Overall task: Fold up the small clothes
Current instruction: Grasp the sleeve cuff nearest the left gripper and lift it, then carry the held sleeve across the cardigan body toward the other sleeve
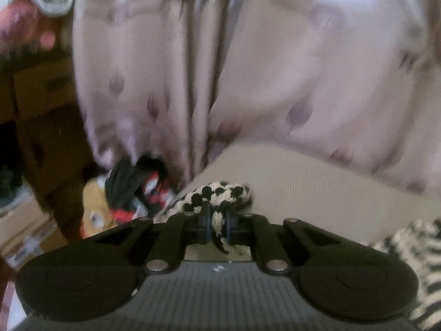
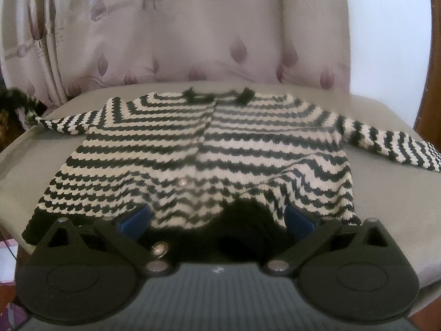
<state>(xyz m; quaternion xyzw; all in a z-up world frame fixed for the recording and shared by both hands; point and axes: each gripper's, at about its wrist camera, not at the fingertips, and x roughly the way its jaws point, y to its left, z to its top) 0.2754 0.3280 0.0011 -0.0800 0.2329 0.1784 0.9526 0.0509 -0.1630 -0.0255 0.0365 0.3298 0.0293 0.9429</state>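
A small knitted cardigan (image 2: 204, 149) with black and cream stripes lies flat, front up, on a beige cushion (image 2: 33, 160), both sleeves spread sideways. My right gripper (image 2: 217, 218) is open, and the cardigan's black bottom hem lies between its blue pads (image 2: 135, 218). In the left wrist view, my left gripper (image 1: 217, 220) is shut on the tip of a striped sleeve (image 1: 220, 193), which bunches up just ahead of the fingers near the cushion's (image 1: 317, 187) left edge. More of the striped knit (image 1: 413, 262) shows at the lower right.
A pale curtain with purple leaf prints (image 2: 165, 27) hangs right behind the cushion. Past the cushion's left edge are cardboard boxes (image 1: 46, 88) and a heap of coloured clothes (image 1: 132, 190). A wooden frame (image 2: 430, 82) curves along the right side.
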